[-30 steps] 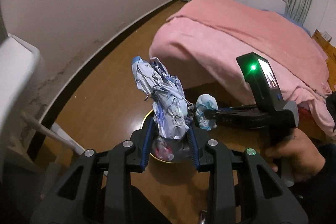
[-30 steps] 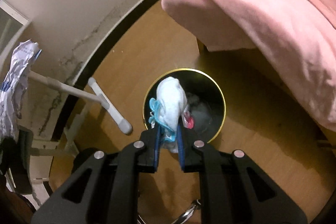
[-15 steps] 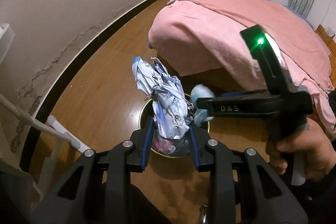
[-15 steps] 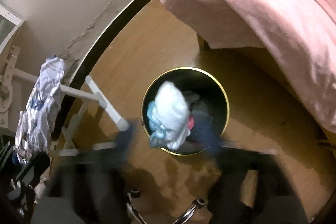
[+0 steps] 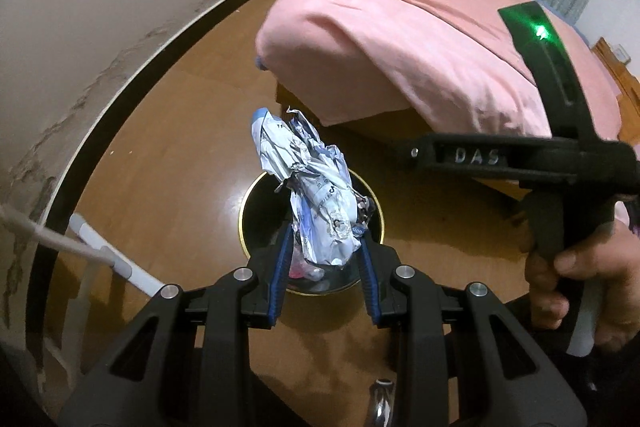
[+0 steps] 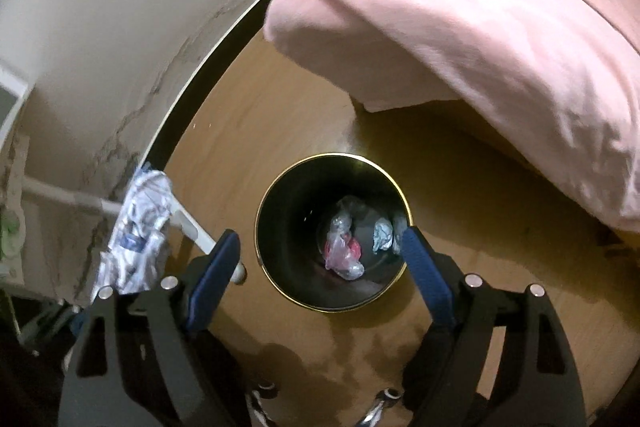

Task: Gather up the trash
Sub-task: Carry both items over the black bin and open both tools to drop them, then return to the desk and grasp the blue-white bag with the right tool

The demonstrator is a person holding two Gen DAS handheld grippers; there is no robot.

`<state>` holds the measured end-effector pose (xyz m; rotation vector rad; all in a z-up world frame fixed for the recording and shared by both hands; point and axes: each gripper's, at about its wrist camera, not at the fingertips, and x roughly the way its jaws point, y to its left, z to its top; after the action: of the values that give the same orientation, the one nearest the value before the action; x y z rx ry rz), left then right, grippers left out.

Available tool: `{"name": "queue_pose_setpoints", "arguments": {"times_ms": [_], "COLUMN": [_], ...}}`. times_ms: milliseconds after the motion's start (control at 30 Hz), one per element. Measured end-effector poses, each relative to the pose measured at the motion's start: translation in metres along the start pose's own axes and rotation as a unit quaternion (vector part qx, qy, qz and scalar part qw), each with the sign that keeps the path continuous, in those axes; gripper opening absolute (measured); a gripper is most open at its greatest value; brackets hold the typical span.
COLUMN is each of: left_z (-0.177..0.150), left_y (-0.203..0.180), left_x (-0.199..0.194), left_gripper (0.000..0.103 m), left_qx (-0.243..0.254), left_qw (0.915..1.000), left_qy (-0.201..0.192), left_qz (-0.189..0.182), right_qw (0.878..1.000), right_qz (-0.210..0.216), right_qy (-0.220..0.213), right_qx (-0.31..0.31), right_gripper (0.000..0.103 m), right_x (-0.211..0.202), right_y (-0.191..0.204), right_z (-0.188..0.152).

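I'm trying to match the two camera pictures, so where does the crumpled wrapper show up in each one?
Left wrist: the wrapper stands at centre, clamped in the left gripper, above the bin.
Right wrist: the wrapper is at the left edge, beside the wall, left of the open right gripper.
Shared landmark: the black bin with the gold rim, on the floor near the pink bed.

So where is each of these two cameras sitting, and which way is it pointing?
Left wrist: rides on the left tongs, looking down along them at the crumpled wrapper they grip above the black bin; the right hand holding the right tongs shows too.
Right wrist: rides on the right tongs, spread open, looking straight down into the black bin; no hand shows.
Shared: bin, wrapper, pink bed cover, wooden floor.
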<state>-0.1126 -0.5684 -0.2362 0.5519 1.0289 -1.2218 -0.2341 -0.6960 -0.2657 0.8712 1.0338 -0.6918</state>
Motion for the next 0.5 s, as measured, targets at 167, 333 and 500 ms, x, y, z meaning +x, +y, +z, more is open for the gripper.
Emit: {"name": "queue_pose_setpoints", "arguments": {"times_ms": [167,333,500], "left_z": [0.012,0.016,0.011], "left_y": [-0.007,-0.012,-0.011], "left_x": [0.009,0.004,-0.013], "left_gripper": [0.074,0.074,0.081], "left_qx": [0.001,0.005,0.0], "left_qw": [0.9998,0.9996,0.9995], "left_qy": [0.0,-0.007,-0.013], "left_qz": [0.021,0.025,0.028], "right_qw": [0.999,0.999,1.0], "right_qz": [0.006,0.008,0.008], "right_qy": [-0.01,-0.012,-0.013], "right_qx": [0.03,0.031,0.022], "right_gripper": [0.081,0.081,0.081], "right_x": [-0.009,-0.012,-0.011], "right_y": [-0.018,-0.022,-0.018], "right_z": [0.004,0.003,0.003]}}
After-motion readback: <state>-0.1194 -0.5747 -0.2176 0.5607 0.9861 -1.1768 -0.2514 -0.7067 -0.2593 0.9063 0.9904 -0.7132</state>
